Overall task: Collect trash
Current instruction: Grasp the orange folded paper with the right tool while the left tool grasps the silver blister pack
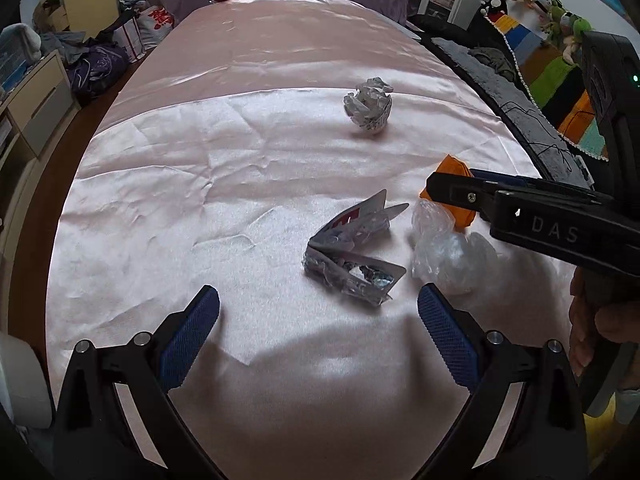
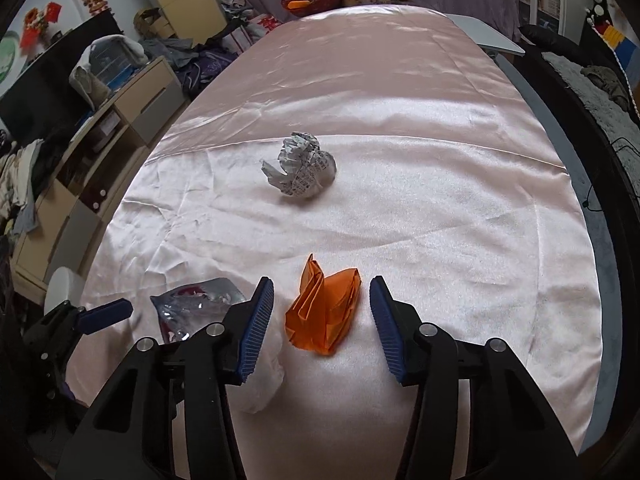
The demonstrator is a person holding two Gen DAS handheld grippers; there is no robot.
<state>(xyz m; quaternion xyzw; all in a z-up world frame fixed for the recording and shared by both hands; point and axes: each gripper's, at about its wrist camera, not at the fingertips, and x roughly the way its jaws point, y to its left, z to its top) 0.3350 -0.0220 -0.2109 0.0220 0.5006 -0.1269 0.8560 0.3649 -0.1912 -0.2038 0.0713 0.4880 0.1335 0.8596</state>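
My right tongs [image 2: 322,320] point down at the table [image 2: 440,208], and the crumpled orange paper [image 2: 323,316] sits between the two blue pads [image 2: 258,324]. There is a gap on each side of it, so the pads are not pressing yet — the tongs stand apart around the paper. Just left of the right tongs lies a clear plastic wrap [image 1: 448,248], partly under the left finger in the right wrist view. Further left is a folded foil blister pack [image 1: 352,256] with a red and white print.

My left tongs [image 1: 318,312] are spread wide with nothing between them. The blister pack lies just ahead of them, nearer the right-hand pad than the left one. From this side I see the right tongs coming in from the right, with their tip over the orange paper [image 1: 452,184].

Well ahead of both tongs, near the middle of the pink satin cloth [image 1: 200,200], rests a ball of crumpled printed paper [image 2: 302,172] — it touches nothing else. A hand [image 1: 592,320] shows at the right edge of the left wrist view, gripping the handle.
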